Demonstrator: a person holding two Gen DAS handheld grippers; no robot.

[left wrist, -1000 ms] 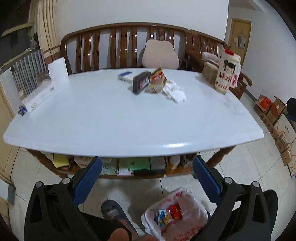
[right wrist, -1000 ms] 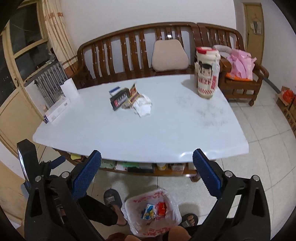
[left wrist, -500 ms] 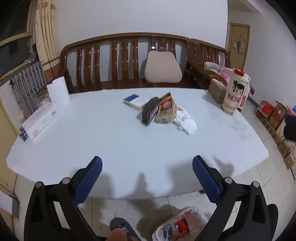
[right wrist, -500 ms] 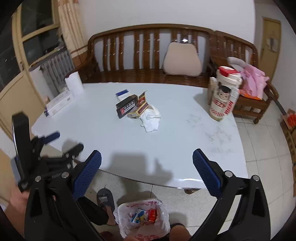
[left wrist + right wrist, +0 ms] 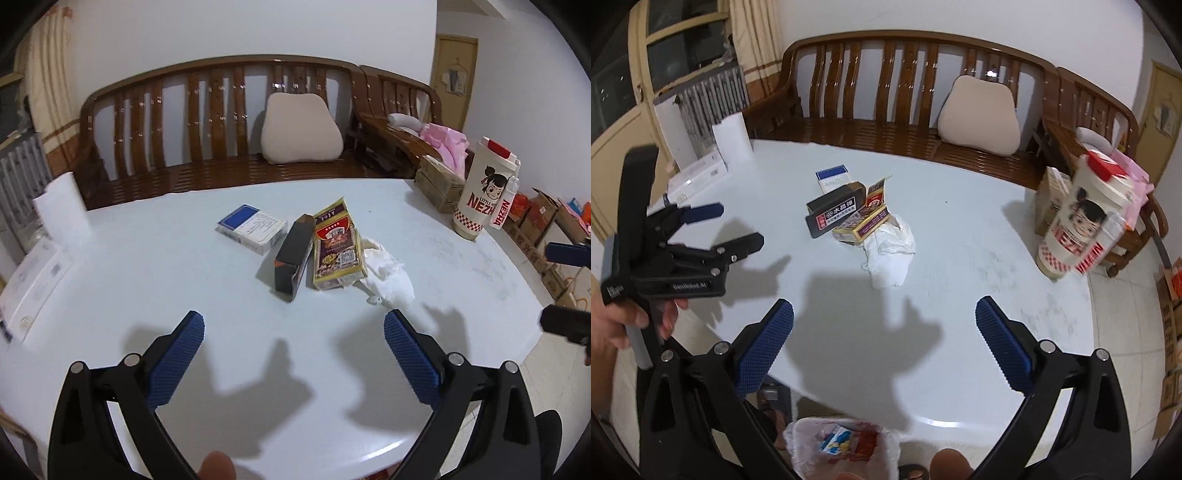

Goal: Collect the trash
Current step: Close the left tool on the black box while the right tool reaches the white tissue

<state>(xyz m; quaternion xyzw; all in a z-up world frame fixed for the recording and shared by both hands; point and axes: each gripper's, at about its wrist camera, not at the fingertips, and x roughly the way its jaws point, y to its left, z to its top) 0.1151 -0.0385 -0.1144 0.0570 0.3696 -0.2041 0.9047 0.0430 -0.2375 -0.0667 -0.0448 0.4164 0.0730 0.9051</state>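
On the pale glossy tabletop (image 5: 147,280), the crumpled white tissue (image 5: 388,275) and cardboard packets (image 5: 336,245) lie mid-frame, straight beyond the left claw (image 5: 293,328), nearer than the right claw (image 5: 884,317); both gape empty.

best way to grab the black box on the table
Grip the black box across its thin width, near its near end, coming from above. It stands on a long narrow edge, leaning on the gold carton, so its two broad faces are exposed to the jaws. The left gripper is open and closest.
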